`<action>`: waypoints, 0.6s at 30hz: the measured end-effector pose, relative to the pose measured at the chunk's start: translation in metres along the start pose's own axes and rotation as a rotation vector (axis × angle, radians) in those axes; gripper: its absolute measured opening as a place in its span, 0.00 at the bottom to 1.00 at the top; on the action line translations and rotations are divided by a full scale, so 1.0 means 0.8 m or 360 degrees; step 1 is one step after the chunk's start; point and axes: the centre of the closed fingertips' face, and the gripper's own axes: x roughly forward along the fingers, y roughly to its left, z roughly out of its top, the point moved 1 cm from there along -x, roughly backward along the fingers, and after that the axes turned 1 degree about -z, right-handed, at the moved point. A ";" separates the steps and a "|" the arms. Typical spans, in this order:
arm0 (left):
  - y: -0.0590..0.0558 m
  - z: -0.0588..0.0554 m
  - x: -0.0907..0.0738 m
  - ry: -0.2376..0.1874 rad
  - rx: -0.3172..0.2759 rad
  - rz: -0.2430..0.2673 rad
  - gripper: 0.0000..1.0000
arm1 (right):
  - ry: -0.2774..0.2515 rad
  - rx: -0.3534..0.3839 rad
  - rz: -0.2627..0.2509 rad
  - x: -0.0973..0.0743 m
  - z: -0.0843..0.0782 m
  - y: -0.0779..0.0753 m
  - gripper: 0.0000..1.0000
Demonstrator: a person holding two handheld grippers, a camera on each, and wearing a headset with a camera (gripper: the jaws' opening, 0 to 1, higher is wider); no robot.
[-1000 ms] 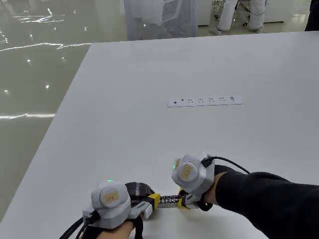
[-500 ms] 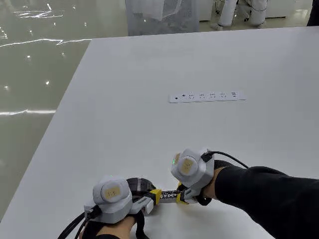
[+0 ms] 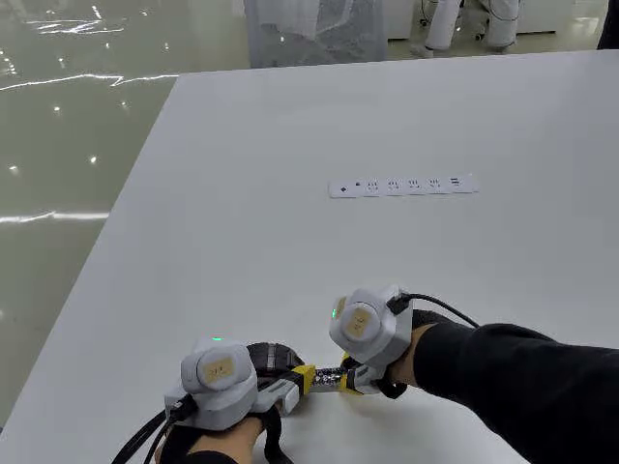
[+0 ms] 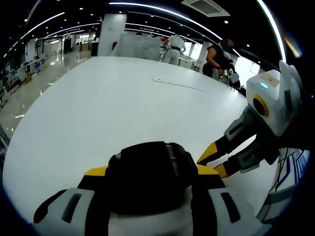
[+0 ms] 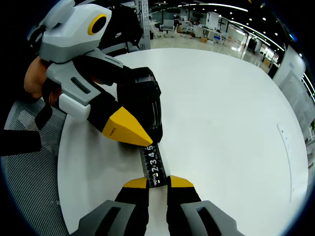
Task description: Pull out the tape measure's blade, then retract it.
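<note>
The left hand-held gripper (image 4: 152, 170) clamps the black case of the tape measure (image 5: 146, 97) between its yellow-tipped jaws, low over the near edge of the white counter (image 3: 290, 193). Just to its right, the right hand-held gripper (image 5: 158, 183) has its jaws drawn close on the end of the blade (image 5: 152, 164). It seems to be pinching the blade, though the very tip is hard to make out. A short length of numbered blade spans the small gap between the two grippers. A dark sleeve (image 3: 522, 387) covers the right arm. Well apart, farther back on the counter, a white power strip (image 3: 403, 185) lies flat.
</note>
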 end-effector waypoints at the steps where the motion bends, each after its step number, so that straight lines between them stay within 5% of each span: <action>1: 0.000 0.000 0.000 0.0003 -0.0001 -0.0002 0.61 | -0.0002 0.0000 -0.0002 0.000 0.000 0.000 0.08; 18: 0.000 -0.001 0.001 -0.0007 -0.0018 -0.0018 0.62 | -0.0015 -0.0015 0.0003 0.004 0.010 0.003 0.08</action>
